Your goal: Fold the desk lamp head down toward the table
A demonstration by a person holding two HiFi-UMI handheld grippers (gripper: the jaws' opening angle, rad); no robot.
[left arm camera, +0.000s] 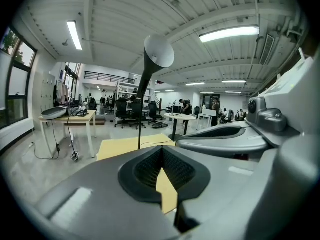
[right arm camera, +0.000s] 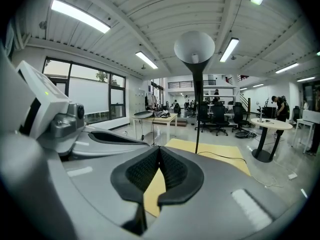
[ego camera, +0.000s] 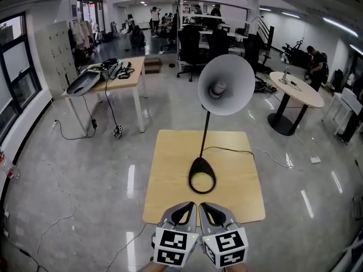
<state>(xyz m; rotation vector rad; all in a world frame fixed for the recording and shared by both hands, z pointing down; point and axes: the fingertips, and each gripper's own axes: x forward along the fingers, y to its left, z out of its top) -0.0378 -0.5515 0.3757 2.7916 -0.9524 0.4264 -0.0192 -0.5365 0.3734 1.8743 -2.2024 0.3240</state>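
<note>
Item: desk lamp (ego camera: 211,115), with a white cone-shaped head (ego camera: 226,85), a thin black stem and a black ring-shaped base (ego camera: 202,176).
Location: frame centre, on a square light-wood table (ego camera: 170,169). The base sits near the table's middle and the stem stands upright. The head is raised high, its open face turned towards the camera.
Accessory: a black cord (ego camera: 232,149) runs from the base to the table's right edge.
Tools: grey left gripper (ego camera: 181,211) and grey right gripper (ego camera: 214,211), side by side at bottom centre by the table's near edge. Both have their jaws closed together with nothing between them, and both are well apart from the lamp.
</note>
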